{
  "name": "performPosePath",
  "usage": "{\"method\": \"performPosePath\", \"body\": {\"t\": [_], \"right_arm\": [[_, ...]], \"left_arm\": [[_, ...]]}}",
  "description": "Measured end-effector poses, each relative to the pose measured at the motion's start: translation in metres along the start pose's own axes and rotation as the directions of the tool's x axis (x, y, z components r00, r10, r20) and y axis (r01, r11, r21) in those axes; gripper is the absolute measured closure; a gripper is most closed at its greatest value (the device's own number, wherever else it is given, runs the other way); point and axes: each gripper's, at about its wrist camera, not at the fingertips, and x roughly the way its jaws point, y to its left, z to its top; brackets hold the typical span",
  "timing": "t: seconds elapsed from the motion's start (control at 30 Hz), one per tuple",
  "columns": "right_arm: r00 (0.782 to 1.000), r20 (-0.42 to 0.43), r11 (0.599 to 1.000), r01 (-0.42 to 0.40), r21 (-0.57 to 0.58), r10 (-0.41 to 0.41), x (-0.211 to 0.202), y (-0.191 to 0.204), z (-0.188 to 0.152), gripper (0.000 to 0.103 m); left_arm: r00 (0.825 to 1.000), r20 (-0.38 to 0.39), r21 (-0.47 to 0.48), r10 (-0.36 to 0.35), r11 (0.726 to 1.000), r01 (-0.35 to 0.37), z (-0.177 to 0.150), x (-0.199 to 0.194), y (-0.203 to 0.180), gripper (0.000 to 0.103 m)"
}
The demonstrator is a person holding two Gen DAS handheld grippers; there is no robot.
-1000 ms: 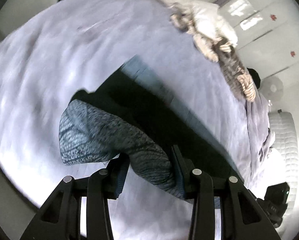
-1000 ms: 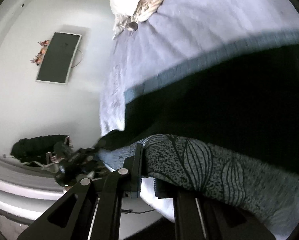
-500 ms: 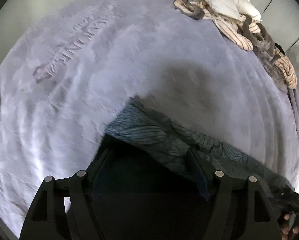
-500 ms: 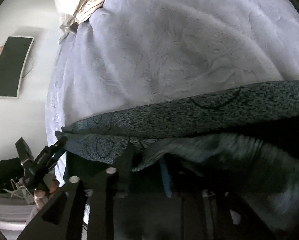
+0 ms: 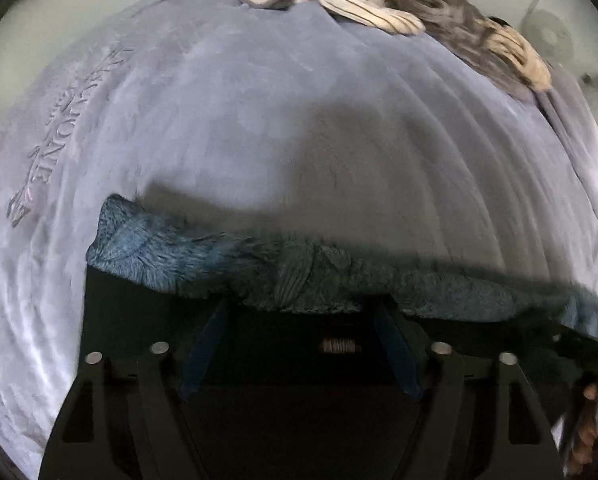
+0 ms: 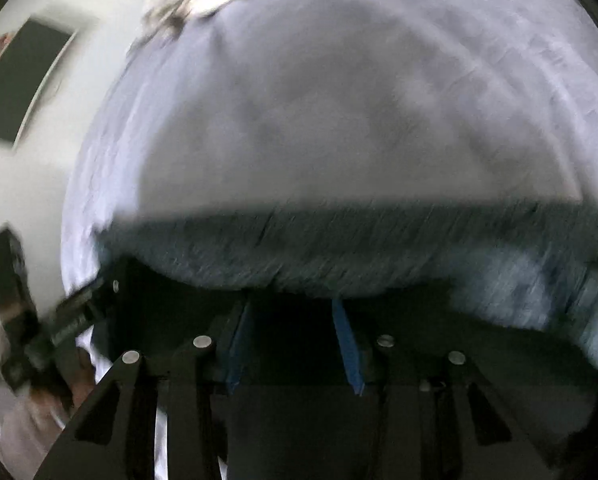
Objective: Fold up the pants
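Note:
The pants are grey-blue with a leaf print and lie as a long folded band across the lavender bed cover. My left gripper is low over the pants' near edge, its blue pads spread apart with cloth draped over the tips. In the right wrist view the pants are blurred. My right gripper also stands with its pads apart under the pants' edge. Whether cloth lies between either pair of pads is hidden in dark shadow.
A heap of striped and white laundry lies at the far end of the bed. A dark wall screen shows left of the bed. The other gripper and a hand show at the left edge.
Both grippers, shut on the pants' edge a second ago, carried it forward over the dark part, came down onto the bed and opened their jaws. The pants now lie folded over.

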Motion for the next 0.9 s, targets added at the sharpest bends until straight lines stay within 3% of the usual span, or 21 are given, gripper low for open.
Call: {"method": "performPosePath", "body": {"t": [0.07,0.17,0.27,0.4,0.5,0.57,0.6,0.7,0.8,0.9], "right_arm": [[0.998,0.053,0.996,-0.025,0.081,0.02,-0.013,-0.015,0.012,0.058],[0.992,0.118,0.983,-0.066,0.17,0.046,-0.049,-0.041,0.014,0.042],[0.981,0.175,0.969,-0.119,0.215,0.082,-0.102,-0.067,-0.009,0.034],[0.972,0.236,0.951,-0.082,0.3,0.009,-0.166,-0.116,-0.063,0.03],[0.965,0.26,0.893,-0.089,0.441,-0.032,-0.207,-0.174,-0.122,0.03],[0.964,0.26,0.848,-0.089,0.522,-0.058,-0.229,-0.206,-0.167,0.03],[0.964,0.258,0.83,-0.092,0.55,-0.064,-0.233,-0.214,-0.183,0.03],[0.972,0.228,0.771,-0.099,0.629,-0.061,-0.244,-0.247,-0.24,0.03],[0.982,0.187,0.726,-0.112,0.679,-0.023,-0.241,-0.27,-0.283,0.03],[0.978,0.19,0.677,-0.195,0.709,0.083,-0.223,-0.284,-0.305,0.03]], "left_arm": [[1.0,0.013,-0.027,0.023,0.999,-0.022,0.014,0.003,0.002,0.023],[0.998,0.002,-0.013,0.055,0.998,-0.055,0.028,-0.001,0.002,0.023],[1.0,0.007,0.079,0.019,0.997,-0.019,0.018,-0.022,-0.014,0.023],[0.994,-0.038,0.213,-0.105,0.971,0.111,-0.01,-0.044,-0.067,0.023],[0.959,-0.141,0.306,-0.247,0.91,0.28,-0.036,-0.052,-0.131,0.023],[0.911,-0.243,0.341,-0.334,0.849,0.403,-0.06,-0.052,-0.181,0.023],[0.877,-0.307,0.354,-0.37,0.811,0.467,-0.076,-0.05,-0.211,0.023],[0.828,-0.401,0.383,-0.391,0.749,0.54,-0.107,-0.041,-0.278,0.023],[0.799,-0.466,0.366,-0.381,0.738,0.566,-0.134,-0.028,-0.325,0.023],[0.782,-0.508,0.362,-0.362,0.734,0.575,-0.154,-0.015,-0.351,0.023]]}}
